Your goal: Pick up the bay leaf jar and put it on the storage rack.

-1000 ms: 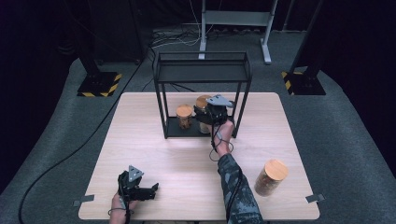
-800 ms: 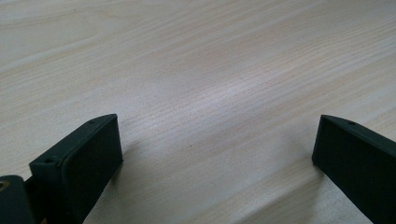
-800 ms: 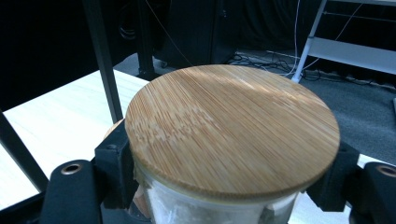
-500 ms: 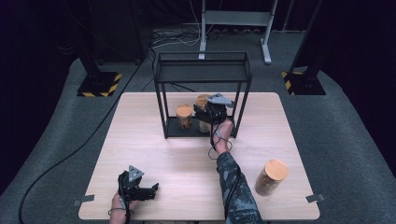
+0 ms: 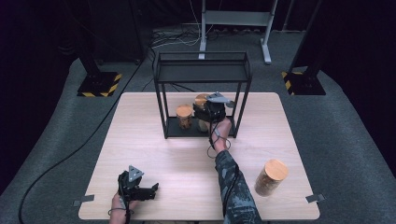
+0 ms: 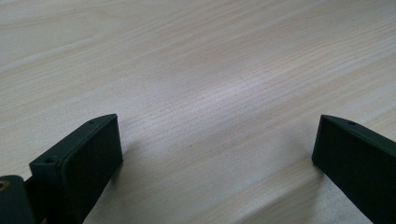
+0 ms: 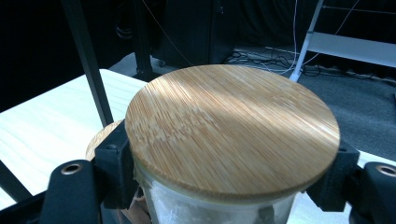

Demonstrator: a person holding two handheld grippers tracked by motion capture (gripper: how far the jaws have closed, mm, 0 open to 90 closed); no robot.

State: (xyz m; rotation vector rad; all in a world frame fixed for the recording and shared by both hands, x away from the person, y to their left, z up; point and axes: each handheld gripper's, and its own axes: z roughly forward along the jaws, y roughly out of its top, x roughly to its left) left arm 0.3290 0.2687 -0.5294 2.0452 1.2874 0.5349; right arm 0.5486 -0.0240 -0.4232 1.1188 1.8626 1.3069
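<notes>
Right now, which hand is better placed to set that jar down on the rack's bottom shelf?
Right. The right gripper is already shut on the jar just under its bamboo lid, inside the black rack. The left gripper lies open on the table's near edge, holding nothing.

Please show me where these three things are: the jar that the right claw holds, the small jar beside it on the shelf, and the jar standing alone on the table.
held jar point(image 7: 232, 126): right gripper view, middle of its wooden lid.
small jar point(image 5: 184, 111): high view, its lid.
lone jar point(image 5: 270, 177): high view, its side under the lid.
</notes>
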